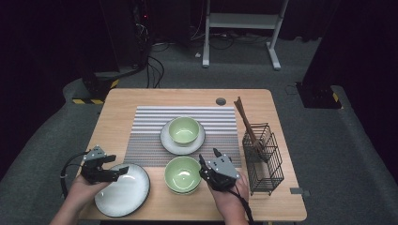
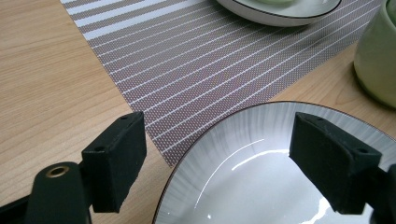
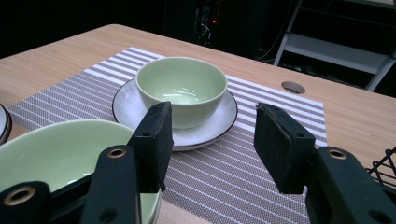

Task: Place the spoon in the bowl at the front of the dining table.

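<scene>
A grey-white plate (image 1: 123,190) (image 2: 261,186) lies at the table's front left. My left gripper (image 1: 119,164) (image 2: 215,154) is open across the plate's far-left rim, one jaw over the bare wood and the other over the plate's inside. To the plate's right, a green bowl (image 1: 183,174) (image 3: 56,149) stands at the front middle. My right gripper (image 1: 209,155) (image 3: 212,140) hovers open just right of this bowl, its left jaw by the rim, with nothing between the pads. A second green bowl (image 1: 184,130) (image 3: 182,88) sits on a white plate (image 1: 169,143) (image 3: 126,105) on the striped placemat (image 1: 150,124) (image 3: 224,182).
A black wire basket (image 1: 265,159) (image 3: 385,168) holding chopsticks (image 1: 246,124) stands at the table's right, close to my right hand. A round cable hole (image 1: 220,101) (image 3: 293,87) is at the far edge. A white frame stands on the floor beyond the table.
</scene>
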`<state>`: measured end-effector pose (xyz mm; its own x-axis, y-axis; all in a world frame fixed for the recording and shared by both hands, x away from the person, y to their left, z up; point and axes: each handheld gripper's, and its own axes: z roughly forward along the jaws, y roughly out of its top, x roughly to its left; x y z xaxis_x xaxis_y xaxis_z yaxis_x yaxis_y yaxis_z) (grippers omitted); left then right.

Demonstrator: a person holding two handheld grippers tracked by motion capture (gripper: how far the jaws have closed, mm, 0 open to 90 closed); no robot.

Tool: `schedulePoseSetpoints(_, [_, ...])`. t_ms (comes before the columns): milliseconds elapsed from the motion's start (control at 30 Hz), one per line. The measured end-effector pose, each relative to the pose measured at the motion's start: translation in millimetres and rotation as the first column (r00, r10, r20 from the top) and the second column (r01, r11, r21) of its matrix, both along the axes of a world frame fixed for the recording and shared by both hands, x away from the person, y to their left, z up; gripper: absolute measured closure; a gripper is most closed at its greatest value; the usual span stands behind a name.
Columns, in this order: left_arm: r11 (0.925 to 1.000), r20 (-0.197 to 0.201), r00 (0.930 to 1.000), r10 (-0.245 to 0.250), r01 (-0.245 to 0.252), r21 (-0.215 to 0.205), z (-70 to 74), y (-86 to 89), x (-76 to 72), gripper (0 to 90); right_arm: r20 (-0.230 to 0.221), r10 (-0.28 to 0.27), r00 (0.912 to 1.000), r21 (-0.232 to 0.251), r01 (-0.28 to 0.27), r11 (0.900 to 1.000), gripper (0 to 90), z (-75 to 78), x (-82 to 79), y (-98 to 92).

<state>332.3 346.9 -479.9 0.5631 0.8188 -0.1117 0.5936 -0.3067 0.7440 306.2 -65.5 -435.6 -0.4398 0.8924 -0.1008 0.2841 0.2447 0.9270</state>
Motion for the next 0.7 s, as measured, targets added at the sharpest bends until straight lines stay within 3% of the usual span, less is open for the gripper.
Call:
schedulePoseSetpoints(367, [1.0,-0.004,1.0,-0.006,0.006,-0.008,0.0,-1.0,0.5,19.2,0.001,-0.013,0.9999,0.035,0.013,0.999,50.0,14.6,-2.1,-3.0])
schedulePoseSetpoints(700, [1.0,0.0,1.0,0.0,0.0,-0.008,0.9,1.3,0.3,19.2,0.05,-0.035,0.9981,0.035,0.034,0.999,49.6,31.7,-7.6,-10.9])
